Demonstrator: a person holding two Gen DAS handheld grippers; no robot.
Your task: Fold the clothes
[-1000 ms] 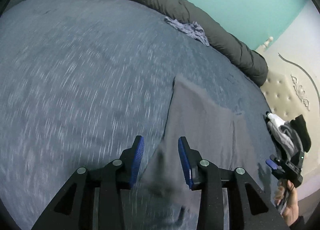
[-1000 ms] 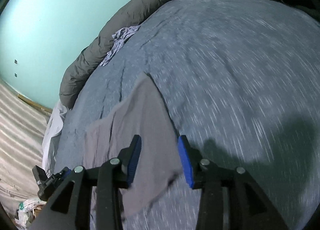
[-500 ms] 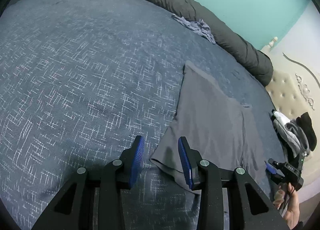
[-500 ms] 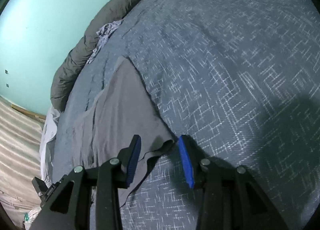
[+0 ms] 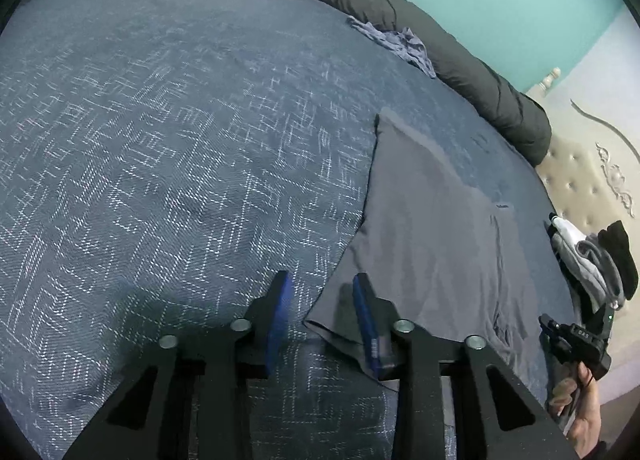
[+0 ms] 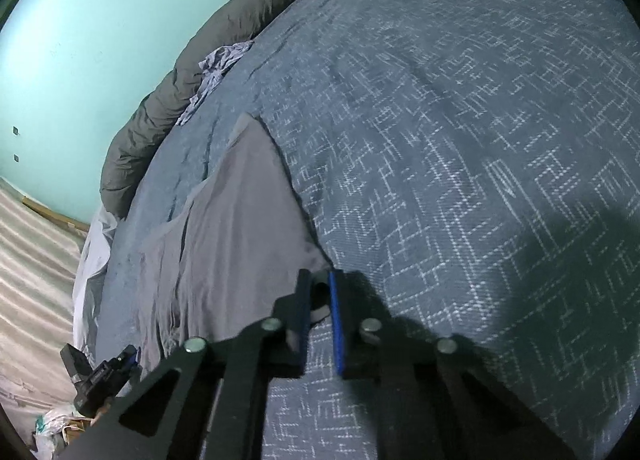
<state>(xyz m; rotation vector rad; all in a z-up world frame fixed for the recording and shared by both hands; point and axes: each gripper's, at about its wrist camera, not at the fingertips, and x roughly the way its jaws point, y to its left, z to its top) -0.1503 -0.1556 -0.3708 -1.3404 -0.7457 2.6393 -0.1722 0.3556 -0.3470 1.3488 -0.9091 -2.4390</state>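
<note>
Lying flat on the blue patterned bedspread (image 5: 168, 164), grey garment (image 5: 432, 228), near corner pinched between nearly closed jaws of right gripper (image 6: 319, 302), left gripper (image 5: 320, 300) wide open astride another corner, holding nothing, rolled dark duvet (image 5: 460, 72) beyond.

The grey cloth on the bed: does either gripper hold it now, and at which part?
The right gripper pinches the grey cloth at its near corner. The left gripper is open and holds nothing.
</note>
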